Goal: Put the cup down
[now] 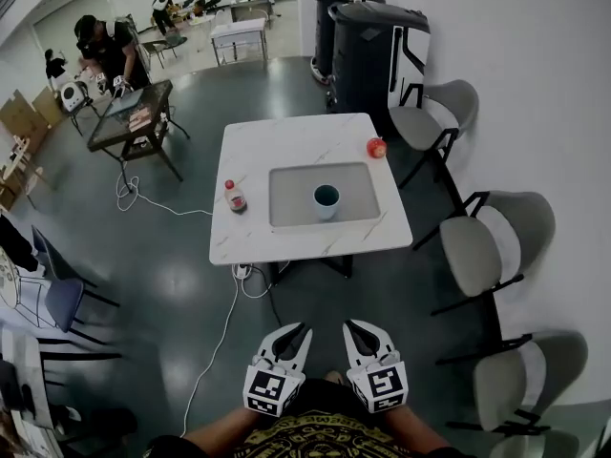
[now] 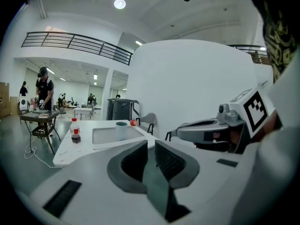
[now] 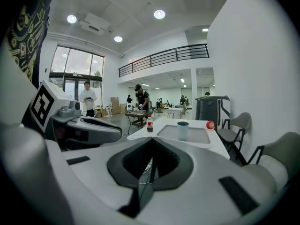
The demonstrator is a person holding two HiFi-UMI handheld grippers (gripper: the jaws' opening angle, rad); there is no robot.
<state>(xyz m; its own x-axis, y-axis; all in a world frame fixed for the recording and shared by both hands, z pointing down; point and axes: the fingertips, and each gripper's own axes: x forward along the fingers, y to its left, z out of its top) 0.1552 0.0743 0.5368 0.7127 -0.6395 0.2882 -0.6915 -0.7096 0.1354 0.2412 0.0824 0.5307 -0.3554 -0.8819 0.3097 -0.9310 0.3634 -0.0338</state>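
The cup stands on the white surface's grey inset, well clear of both tools. Only the right gripper view catches a person by tall windows. Clenched and empty, the right tool; the left tool a sliver apart, holding nothing.

White-shelled left gripper and right gripper — dark grey jaws, black-and-white marker cubes — black shirt patterned yellow.

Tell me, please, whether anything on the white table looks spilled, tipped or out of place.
Nothing stands out. The cup stands upright on the grey tray, the bottle is upright near the left edge of the table, and the red fruit sits by the far right corner. No spill shows.
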